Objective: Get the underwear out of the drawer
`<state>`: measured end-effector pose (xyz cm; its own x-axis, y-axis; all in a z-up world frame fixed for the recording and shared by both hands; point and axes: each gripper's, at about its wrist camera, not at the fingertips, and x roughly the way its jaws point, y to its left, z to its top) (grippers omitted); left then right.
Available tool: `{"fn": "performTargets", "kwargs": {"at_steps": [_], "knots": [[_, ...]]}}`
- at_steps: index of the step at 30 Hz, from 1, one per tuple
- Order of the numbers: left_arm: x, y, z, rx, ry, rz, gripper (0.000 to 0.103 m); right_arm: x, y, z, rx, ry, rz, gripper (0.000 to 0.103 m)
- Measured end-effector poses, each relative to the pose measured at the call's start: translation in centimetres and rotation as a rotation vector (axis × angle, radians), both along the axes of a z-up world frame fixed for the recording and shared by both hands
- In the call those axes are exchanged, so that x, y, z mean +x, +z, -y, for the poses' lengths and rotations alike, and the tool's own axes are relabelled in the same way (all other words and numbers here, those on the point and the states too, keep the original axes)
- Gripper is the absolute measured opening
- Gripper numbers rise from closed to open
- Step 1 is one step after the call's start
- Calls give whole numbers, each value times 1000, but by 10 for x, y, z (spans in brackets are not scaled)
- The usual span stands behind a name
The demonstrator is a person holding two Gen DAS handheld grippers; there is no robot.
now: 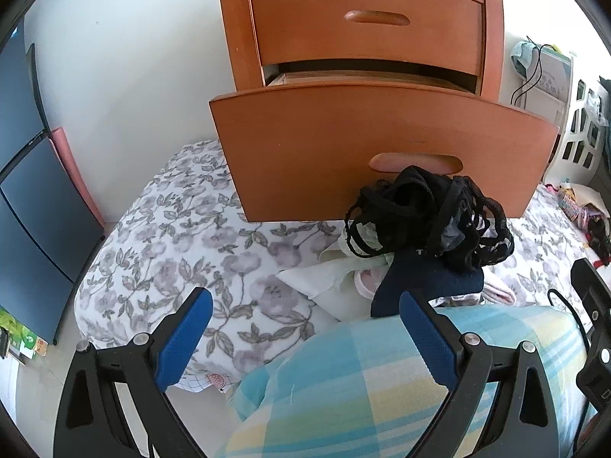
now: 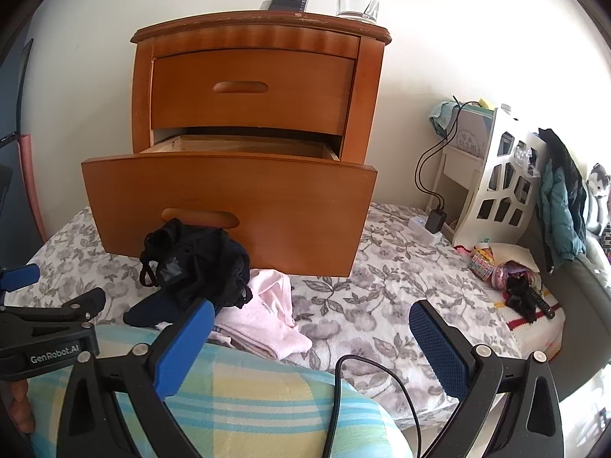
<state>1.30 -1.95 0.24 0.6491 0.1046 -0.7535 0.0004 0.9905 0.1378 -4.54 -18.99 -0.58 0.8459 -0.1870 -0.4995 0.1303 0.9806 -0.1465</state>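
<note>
Each gripper, the left gripper (image 1: 305,337) and the right gripper (image 2: 309,343), has two black arms with bumpy blue pads (image 2: 439,347) on the tips. Small round silver screws (image 2: 138,350) sit on the black arms. One black side block reads "GenRobot.AI" (image 2: 53,357) in white letters. A thin black cable (image 2: 343,381) loops beside the right gripper.

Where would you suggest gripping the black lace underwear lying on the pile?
Pinch the bunched top of the black lace underwear, coming from above and in front. It stands highest on the pile, clear of the pink garment, and the drawer front blocks the back.
</note>
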Motion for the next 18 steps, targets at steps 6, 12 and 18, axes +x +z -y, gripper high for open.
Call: {"fn": "performTargets", "kwargs": {"at_steps": [6,12,18], "knots": [[-1,0,2,15,-8,1,98,-1,0,-1,-2,0,1,103],[-1,0,2,21,-6,8,98,-2,-1,0,3,-3,-3,103],[-2,0,3,27,-4,11,98,-1,-1,1,4,-3,-10,103]]}}
